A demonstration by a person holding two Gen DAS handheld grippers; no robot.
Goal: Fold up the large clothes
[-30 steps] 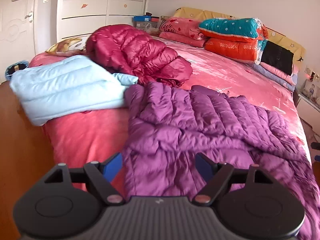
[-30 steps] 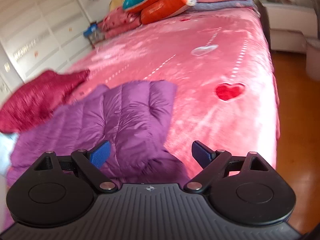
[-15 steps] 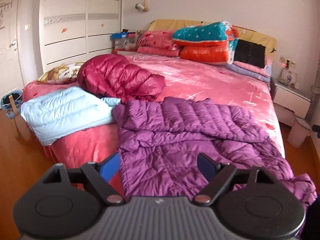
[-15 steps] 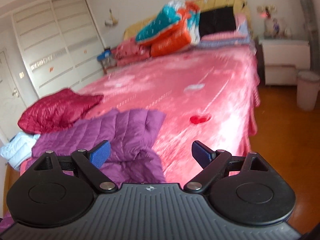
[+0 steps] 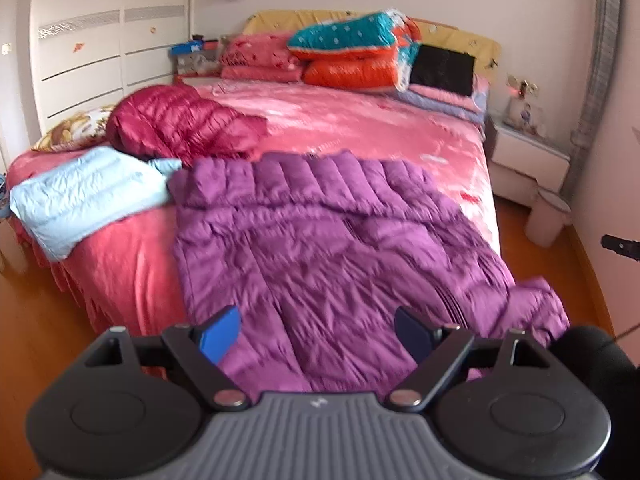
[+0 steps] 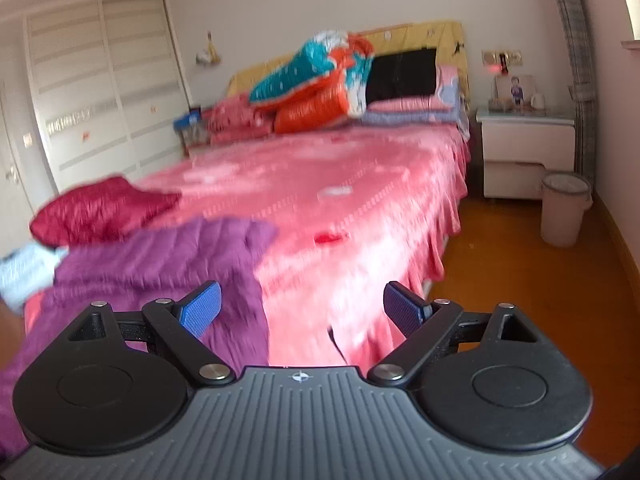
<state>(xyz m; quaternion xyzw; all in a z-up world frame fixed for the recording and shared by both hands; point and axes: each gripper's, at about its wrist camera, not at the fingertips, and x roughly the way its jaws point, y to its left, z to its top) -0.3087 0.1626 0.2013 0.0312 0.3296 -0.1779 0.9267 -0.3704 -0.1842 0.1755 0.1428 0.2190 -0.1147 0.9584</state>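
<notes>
A purple quilted down coat [image 5: 332, 240] lies spread over the foot of the pink bed [image 5: 360, 128], one part hanging off the right corner. In the right wrist view the same purple coat [image 6: 160, 264] shows at the lower left. My left gripper [image 5: 318, 330] is open, held back from the bed above the coat's near edge, nothing between its blue pads. My right gripper [image 6: 302, 308] is open too, off the bed's corner, with nothing in it.
A dark red down coat [image 5: 180, 124] and a folded light blue one [image 5: 88, 196] lie at the bed's left. Pillows and folded quilts [image 5: 352, 52] are stacked at the headboard. A white nightstand [image 6: 528, 152] and a bin [image 6: 564, 208] stand to the right on the wooden floor.
Both grippers have pulled back and up from the bed, so more of the room shows. The purple coat lies where it was, and neither gripper has hold of it.
</notes>
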